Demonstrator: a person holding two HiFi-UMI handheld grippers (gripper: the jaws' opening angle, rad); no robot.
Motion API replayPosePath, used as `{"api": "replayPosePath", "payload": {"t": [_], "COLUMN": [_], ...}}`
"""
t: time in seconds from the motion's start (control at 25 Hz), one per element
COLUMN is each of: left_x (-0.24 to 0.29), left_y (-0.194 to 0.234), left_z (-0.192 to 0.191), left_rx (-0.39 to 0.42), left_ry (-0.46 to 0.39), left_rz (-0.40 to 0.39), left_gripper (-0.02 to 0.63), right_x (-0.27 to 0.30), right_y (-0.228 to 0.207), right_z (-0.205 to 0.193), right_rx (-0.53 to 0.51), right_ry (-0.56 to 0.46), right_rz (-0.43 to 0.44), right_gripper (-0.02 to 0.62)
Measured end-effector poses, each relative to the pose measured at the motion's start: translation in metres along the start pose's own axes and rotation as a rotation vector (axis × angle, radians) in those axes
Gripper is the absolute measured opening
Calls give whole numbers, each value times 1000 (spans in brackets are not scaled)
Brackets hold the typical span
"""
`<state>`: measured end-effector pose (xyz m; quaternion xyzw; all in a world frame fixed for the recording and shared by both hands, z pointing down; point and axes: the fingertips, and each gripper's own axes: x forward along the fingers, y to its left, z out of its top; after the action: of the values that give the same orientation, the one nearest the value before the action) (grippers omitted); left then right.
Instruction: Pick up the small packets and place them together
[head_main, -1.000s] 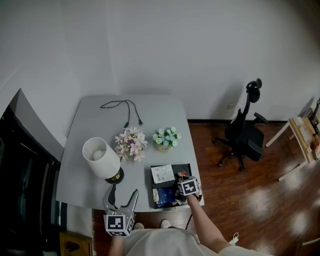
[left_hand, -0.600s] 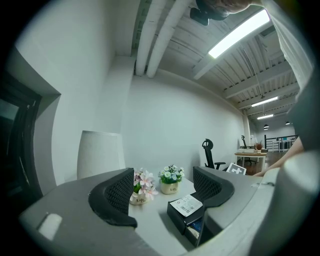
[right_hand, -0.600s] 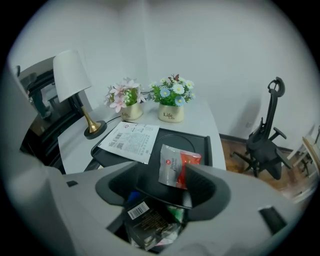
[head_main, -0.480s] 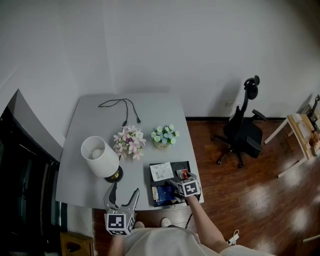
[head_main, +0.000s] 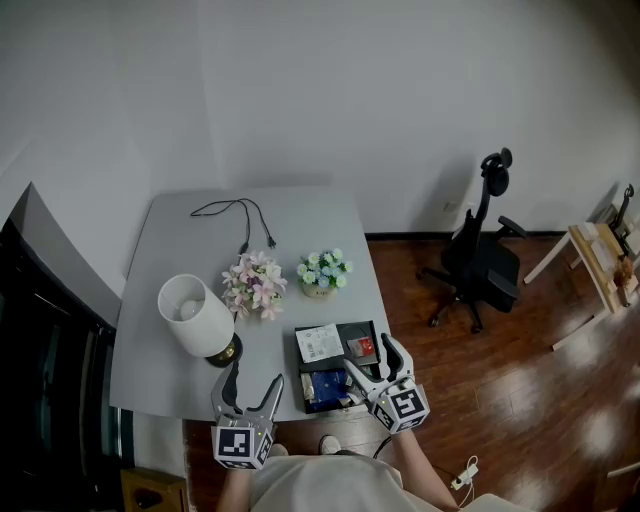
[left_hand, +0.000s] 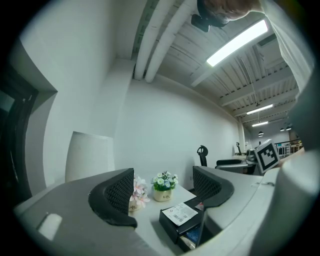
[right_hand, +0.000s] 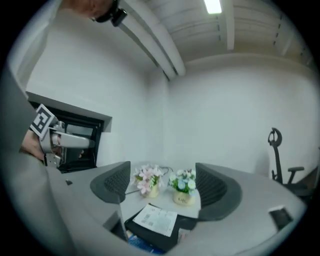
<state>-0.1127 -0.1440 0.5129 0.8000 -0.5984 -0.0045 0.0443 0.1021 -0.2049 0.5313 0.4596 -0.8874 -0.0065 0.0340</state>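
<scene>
A red packet (head_main: 360, 346) lies on the black box (head_main: 358, 328) and a blue packet (head_main: 326, 385) just beside it at the counter's (head_main: 180, 250) near edge, both just ahead of the right tongs (head_main: 370, 358), whose jaws have just been opening and stand released with nothing between. The left tongs (head_main: 252, 378), also released and empty, are farther off. Wood floor (head_main: 520, 400) and an office chair (head_main: 480, 260) lie beyond.

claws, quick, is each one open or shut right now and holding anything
Left claw: open, holding nothing.
Right claw: open, holding nothing; jaws just opened wide, then eased in slightly.
</scene>
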Motion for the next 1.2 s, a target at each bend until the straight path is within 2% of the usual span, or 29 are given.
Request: {"api": "replayPosePath", "payload": {"t": [0.08,0.2,0.36,0.68,1.2], "left_x": [2,5,9,14,15], "left_y": [-2,-7,-13,-22,-27], "left_z": [3,7,8,8,5], "left_rx": [-1,6,3,8,7], "left_ry": [-12,-23,-33,-31,-21], "left_rz": [-10,-30,-46,-63,-57], "left_gripper": [365,364,364,364,364], "right_x": [-11,-21,-27,-36,-28], "right_y": [8,15,11,-1,5], "right_z": [25,42,37,21,13], "right_rx": [-36,-57,-94,-74,-71], "right_ry": [-86,-128,-108,-56,-30], "right_rz": [12,18,-8,-57,-4], "right_gripper": [402,402,399,387,387]}}
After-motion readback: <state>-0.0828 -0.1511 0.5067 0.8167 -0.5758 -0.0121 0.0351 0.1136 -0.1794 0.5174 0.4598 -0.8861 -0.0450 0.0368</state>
